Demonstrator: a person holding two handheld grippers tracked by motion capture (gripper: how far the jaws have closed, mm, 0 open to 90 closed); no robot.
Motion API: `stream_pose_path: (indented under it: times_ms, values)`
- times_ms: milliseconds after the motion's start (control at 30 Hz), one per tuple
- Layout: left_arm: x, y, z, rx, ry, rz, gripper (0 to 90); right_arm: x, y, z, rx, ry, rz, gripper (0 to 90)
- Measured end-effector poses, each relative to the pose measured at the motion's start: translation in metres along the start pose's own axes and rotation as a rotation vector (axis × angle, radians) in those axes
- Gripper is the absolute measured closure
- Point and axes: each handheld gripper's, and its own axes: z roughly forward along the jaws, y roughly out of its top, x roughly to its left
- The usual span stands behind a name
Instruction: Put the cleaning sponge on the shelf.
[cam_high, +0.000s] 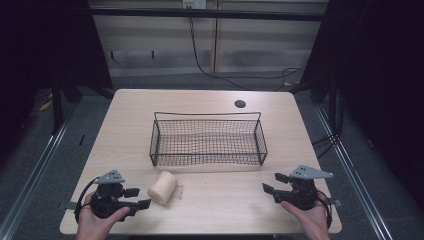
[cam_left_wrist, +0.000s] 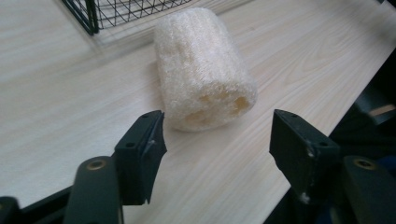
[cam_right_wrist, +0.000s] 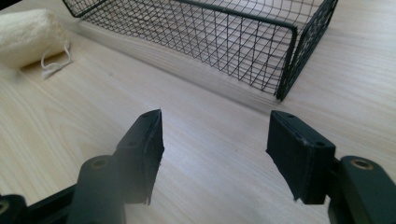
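Loofah (cam_left_wrist: 203, 70) before left gripper (cam_left_wrist: 217, 140) (agape)

A pale wooden table (cam_high: 125, 125) carries a black wire basket (cam_high: 208, 139) mid-table; a loofah (cam_high: 162, 187) lies just before the basket's front-left corner.

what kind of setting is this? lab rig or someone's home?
Likely a lab data-collection rig, not a home: a bare wooden table ringed by dark curtains, metal floor rails, loose cables, and just two props, a wire basket and a loofah.
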Motion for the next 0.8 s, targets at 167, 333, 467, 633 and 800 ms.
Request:
stream_pose_path:
  times_ms: [167, 333, 467, 633, 800]
  values:
    - [-0.002, 0.002, -0.004, 0.012, -0.020, 0.005, 43.8, 0.003, 0.002, -0.004, -0.035, -0.044, 0.053, 30.4]
    - [-0.001, 0.006, -0.006, 0.029, -0.010, -0.026, 42.3, 0.005, 0.002, 0.000, 0.024, 0.019, 0.081, 33.0]
    - [-0.002, 0.015, -0.008, 0.023, 0.008, -0.018, 38.9, 0.007, 0.003, -0.001, 0.012, 0.014, 0.080, 29.6]
    - [-0.002, 0.032, -0.007, 0.066, 0.016, -0.018, 34.8, 0.007, 0.004, 0.002, 0.029, 0.015, 0.080, 20.4]
    - [-0.007, 0.050, -0.005, 0.153, 0.044, 0.008, 32.5, 0.008, 0.005, 0.002, 0.034, 0.024, 0.080, 17.3]
